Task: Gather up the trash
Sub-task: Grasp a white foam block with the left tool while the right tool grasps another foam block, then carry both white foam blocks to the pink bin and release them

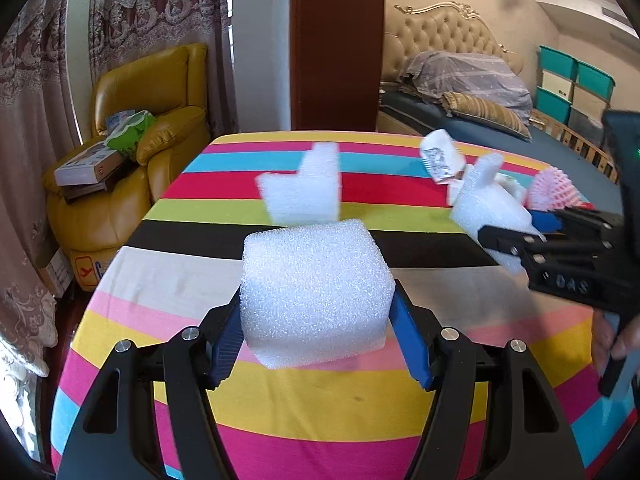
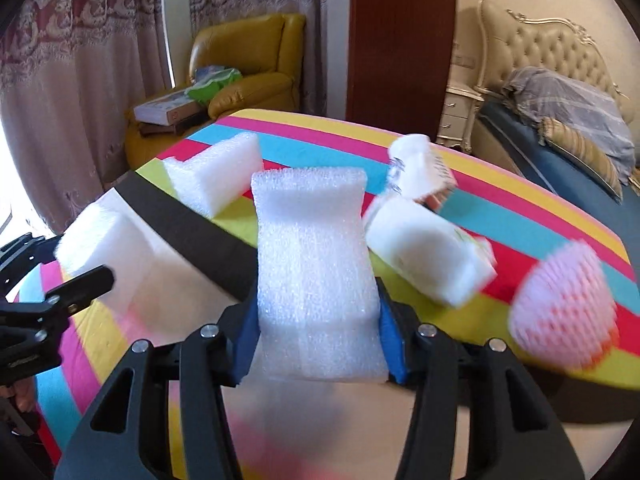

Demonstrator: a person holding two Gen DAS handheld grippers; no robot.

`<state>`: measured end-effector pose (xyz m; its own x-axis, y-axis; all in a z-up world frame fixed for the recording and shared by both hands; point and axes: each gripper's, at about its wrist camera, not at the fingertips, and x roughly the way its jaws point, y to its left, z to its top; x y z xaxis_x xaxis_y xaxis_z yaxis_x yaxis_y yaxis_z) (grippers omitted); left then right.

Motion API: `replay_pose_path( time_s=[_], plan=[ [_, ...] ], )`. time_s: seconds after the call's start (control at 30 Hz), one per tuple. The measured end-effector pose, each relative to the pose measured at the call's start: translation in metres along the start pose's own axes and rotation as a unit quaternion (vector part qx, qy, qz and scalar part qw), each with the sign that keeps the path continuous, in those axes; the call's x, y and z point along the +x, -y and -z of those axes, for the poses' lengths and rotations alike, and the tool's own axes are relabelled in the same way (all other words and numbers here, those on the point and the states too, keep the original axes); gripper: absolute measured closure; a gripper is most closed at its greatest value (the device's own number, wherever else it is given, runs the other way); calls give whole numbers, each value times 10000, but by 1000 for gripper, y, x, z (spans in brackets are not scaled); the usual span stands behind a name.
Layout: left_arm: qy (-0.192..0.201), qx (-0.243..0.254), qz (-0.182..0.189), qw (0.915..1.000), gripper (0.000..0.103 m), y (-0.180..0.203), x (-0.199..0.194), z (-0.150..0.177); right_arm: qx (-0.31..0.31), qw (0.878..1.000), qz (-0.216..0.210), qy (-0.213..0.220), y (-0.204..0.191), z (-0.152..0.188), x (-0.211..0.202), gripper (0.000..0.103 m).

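My left gripper (image 1: 320, 344) is shut on a white foam block (image 1: 316, 288) held above the striped table. My right gripper (image 2: 318, 344) is shut on a long white foam piece (image 2: 316, 264); it shows in the left wrist view (image 1: 516, 240) at the right, with its foam piece (image 1: 488, 204). The left gripper (image 2: 86, 280) with its block (image 2: 108, 248) shows at the left of the right wrist view. An L-shaped foam piece (image 1: 304, 192) (image 2: 216, 172), a white carton (image 2: 428, 252), a crumpled wrapper (image 1: 442, 158) (image 2: 420, 172) and a pink foam net (image 1: 554, 192) (image 2: 564, 312) lie on the table.
The table has a colourful striped cloth (image 1: 320, 400) (image 2: 520, 216). A yellow armchair (image 1: 140, 128) with boxes stands at the far left. A bed (image 1: 480, 120) with pillows and teal storage boxes (image 1: 572, 80) are at the far right. A brown pillar (image 1: 336, 44) stands behind the table.
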<state>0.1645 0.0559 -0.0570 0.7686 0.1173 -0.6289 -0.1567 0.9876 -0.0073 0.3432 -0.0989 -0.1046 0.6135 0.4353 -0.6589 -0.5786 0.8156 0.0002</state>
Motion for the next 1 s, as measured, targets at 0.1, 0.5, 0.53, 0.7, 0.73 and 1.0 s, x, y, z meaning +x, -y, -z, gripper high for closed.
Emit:
replay_pose_path(
  time_s=[0.1, 0.5, 0.53, 0.7, 0.73, 1.0],
  plan=[
    [84, 115, 39, 9999, 40, 14, -7, 4, 204, 9996, 128, 119, 7, 19, -22, 53],
    [380, 621, 598, 9956, 40, 87, -37, 19, 826, 9936, 521, 562, 38, 95, -119, 53],
    [407, 651, 647, 9949, 40, 93, -39, 20, 864, 9927, 583, 600, 41, 99, -127, 53],
    [575, 839, 1007, 9897, 40, 127, -52, 22, 1147, 9863, 875, 804, 62, 132, -170, 53],
    [603, 921, 1111, 9877, 40, 137, -55, 22, 1185, 9851, 924, 833, 65, 137, -176, 53],
    [806, 1503, 1673, 9710, 40, 207, -71, 24, 1652, 9702, 1442, 1033, 114, 188, -236, 53]
  ],
)
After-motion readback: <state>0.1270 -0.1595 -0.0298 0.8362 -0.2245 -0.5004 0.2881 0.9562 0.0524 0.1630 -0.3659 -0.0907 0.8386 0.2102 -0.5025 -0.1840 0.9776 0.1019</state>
